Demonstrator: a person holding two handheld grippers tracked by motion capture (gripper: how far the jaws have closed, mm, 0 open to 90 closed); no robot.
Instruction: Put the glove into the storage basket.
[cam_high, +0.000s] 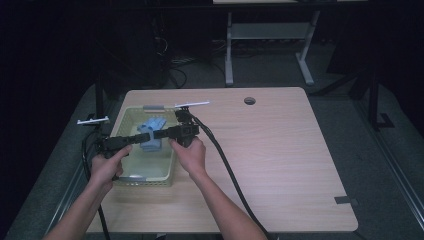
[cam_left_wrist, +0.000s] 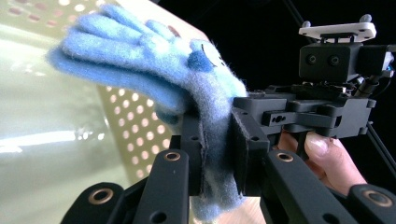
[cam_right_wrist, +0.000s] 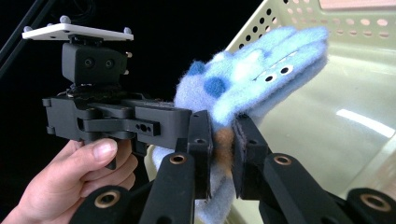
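My left hand-held gripper (cam_left_wrist: 217, 140) and right hand-held gripper (cam_right_wrist: 223, 149) both pinch the blue glove (cam_high: 151, 131) above the basket (cam_high: 131, 115), fingers pointing away.

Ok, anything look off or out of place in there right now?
Nothing looks damaged or spilled. The blue glove is held above the basket, clamped by both the left gripper and the right gripper at once; it hangs bunched between them.

two matte black, blocky two-jaw grippers, left (cam_high: 141, 138) and right (cam_high: 156, 134), each with brass-ringed pivot holes on angular jaws and a white plate with small studs on top. thick black cable (cam_high: 227, 167) trailing from the right one. bare forearms, no sleeves.
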